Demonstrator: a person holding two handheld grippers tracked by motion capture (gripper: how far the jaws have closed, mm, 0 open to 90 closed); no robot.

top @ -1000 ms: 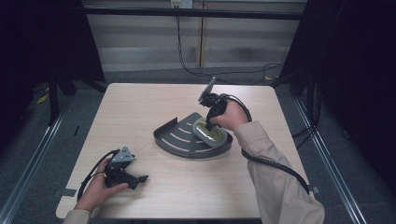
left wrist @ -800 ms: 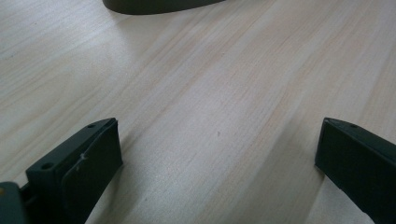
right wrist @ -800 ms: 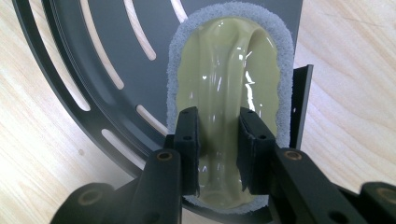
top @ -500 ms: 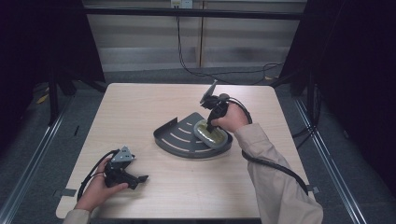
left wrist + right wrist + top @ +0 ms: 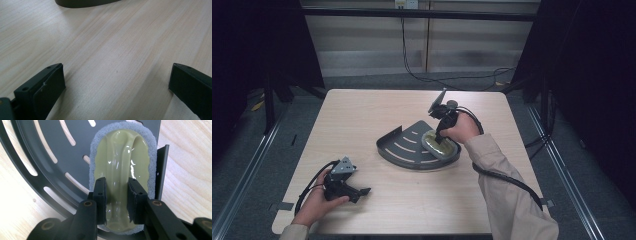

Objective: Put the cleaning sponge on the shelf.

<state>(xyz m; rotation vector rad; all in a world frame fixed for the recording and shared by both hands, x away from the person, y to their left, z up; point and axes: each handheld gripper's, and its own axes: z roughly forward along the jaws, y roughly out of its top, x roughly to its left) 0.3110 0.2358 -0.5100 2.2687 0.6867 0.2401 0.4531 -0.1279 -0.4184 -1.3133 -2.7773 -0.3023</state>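
At the near left corner of the desk [image 5: 362,115], well to the left of the slotted black tray [image 5: 404,147], the left claw [image 5: 360,192] rests in a hand with its jaws spread wide and nothing between them; the left gripper view shows bare wood grain and the tray's curved edge [image 5: 85,3] farther off. The fan-shaped metal tray lies at the desk's centre. At its right end, against the upright side wall [image 5: 160,170], sits the scrubbing pad [image 5: 438,145], an oval grey scourer with a glossy olive plastic handle on top. The right claw [image 5: 439,139] stands over it, and the right gripper view shows the right claw [image 5: 117,202] closed on the pad's raised handle ridge [image 5: 117,170], one jaw pressed to either flank. Judging from that grip, the pad has been taken up and pressed to the tray floor; how much of the slotted surface has been scrubbed cannot be told, and the tray's left portion looks left to cover. The side wall hems the pad on its right, and the slots [image 5: 47,140] could catch its edge. A cable [image 5: 507,182] trails from the right claw across the desk toward its near right edge, clear of the tray.
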